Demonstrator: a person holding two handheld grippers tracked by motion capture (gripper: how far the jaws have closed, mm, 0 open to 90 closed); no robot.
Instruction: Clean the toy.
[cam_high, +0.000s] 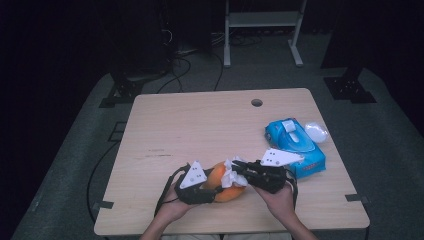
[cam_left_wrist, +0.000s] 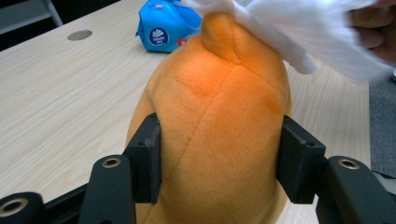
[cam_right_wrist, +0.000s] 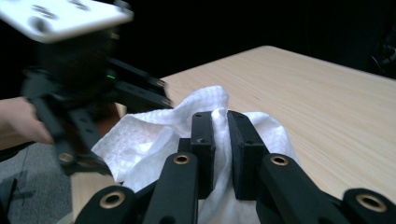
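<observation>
In the high view, a person is working at a pale wood-grain table (cam_high: 200, 125), both forearms coming in over its near edge. The left gripper (cam_high: 212, 187) is clamping an orange plush toy (cam_high: 225, 192) that is lying close to the near edge, about midway along it. The right gripper (cam_high: 235, 167) is pinching a crumpled white paper tissue (cam_high: 231, 175) and holding it against the top of the toy. A blue soft pack of tissues (cam_high: 295, 142) is sitting near the right edge, with a small clear plastic wrapper (cam_high: 316, 131) just beside it at the far side. A round cable hole (cam_high: 257, 102) is sitting near the far edge.

In the left gripper view, the two black jaws are pressing on either side of the orange plush toy (cam_left_wrist: 219, 135), part-way closed around its rounded body. The fabric is looking short-piled and fuzzy, with stitched seams crossing it and a small nub at the top. The white tissue (cam_left_wrist: 299, 32) is draping over that nub. The blue pack (cam_left_wrist: 166, 25) is lying toward the far side of the table (cam_left_wrist: 56, 102), bearing a round dark blue logo too small to read.

In the right gripper view, the black jaws are squeezing tight on a fold of the white tissue (cam_right_wrist: 140, 140), whose surface is showing a fine embossed, quilted texture. The left gripper (cam_right_wrist: 84, 88) is appearing blurred at the left.
</observation>
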